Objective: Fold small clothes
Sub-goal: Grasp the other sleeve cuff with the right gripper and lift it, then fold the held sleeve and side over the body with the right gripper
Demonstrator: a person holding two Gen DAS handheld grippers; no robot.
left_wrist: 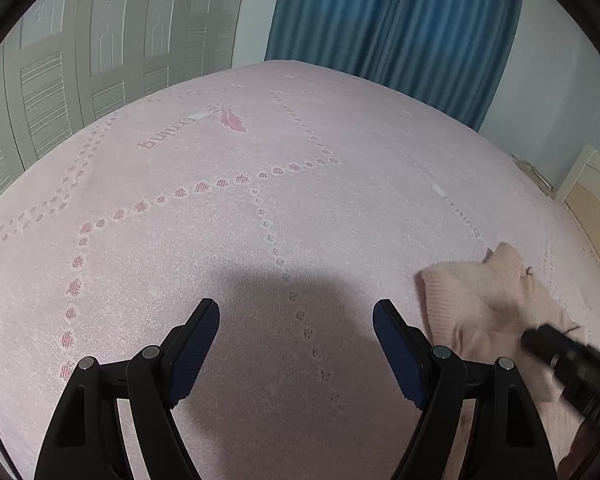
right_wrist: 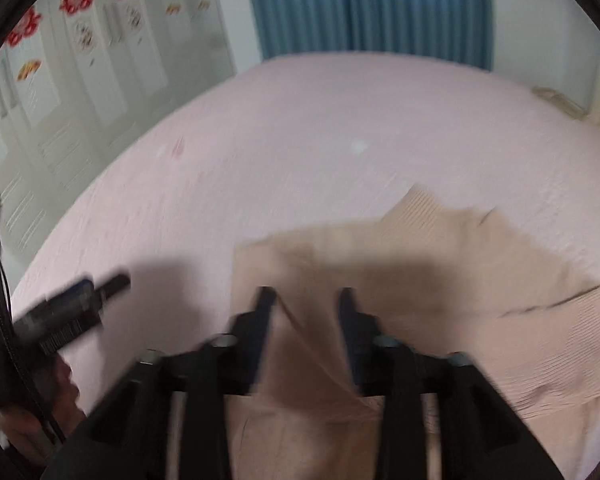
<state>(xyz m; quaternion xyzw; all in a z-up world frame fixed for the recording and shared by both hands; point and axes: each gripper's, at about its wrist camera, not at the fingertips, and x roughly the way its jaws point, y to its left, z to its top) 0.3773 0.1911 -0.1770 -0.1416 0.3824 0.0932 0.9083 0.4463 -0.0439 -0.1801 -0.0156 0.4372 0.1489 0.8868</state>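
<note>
Beige ribbed knit garment (right_wrist: 440,280) lies crumpled on the pink patterned bedspread (left_wrist: 260,220), towards its right side, well short of the blue pleated curtain (left_wrist: 400,20). Left gripper (left_wrist: 296,316) hangs over bare bedspread beside the garment, jaws spread wide and empty. Right gripper (right_wrist: 306,300), blurred, hovers over the garment, jaws partly spread, pinching nothing.

Motion blur smears the right-wrist view; garment (right_wrist: 440,280) runs off-frame.
</note>
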